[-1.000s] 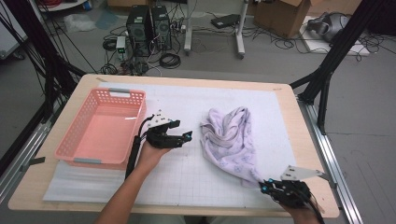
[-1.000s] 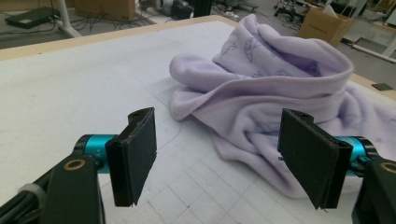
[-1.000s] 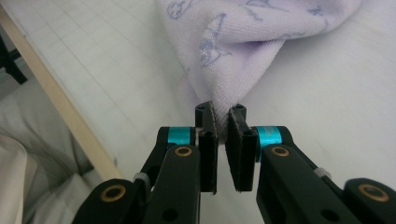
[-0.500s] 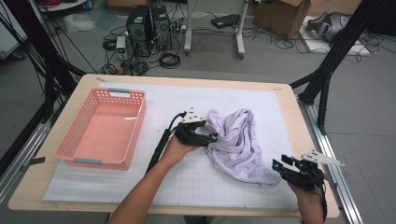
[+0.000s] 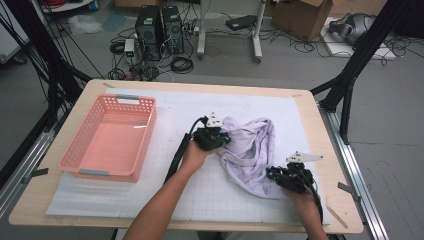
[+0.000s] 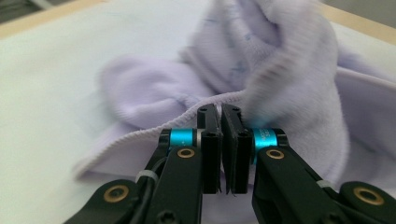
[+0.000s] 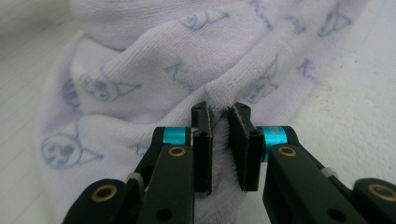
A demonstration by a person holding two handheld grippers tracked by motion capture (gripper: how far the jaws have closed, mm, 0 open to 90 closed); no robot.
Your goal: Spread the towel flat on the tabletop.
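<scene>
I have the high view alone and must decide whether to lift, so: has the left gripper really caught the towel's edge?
Observer: Yes. In the left gripper view the left gripper is shut on the hemmed edge of the towel.
Operator: And the right one?
Observer: The right gripper pinches a raised fold of the towel; the cloth sits between its jaws.
Operator: Is the towel plain?
Observer: No. The right gripper view shows small cartoon faces printed on it.
</scene>
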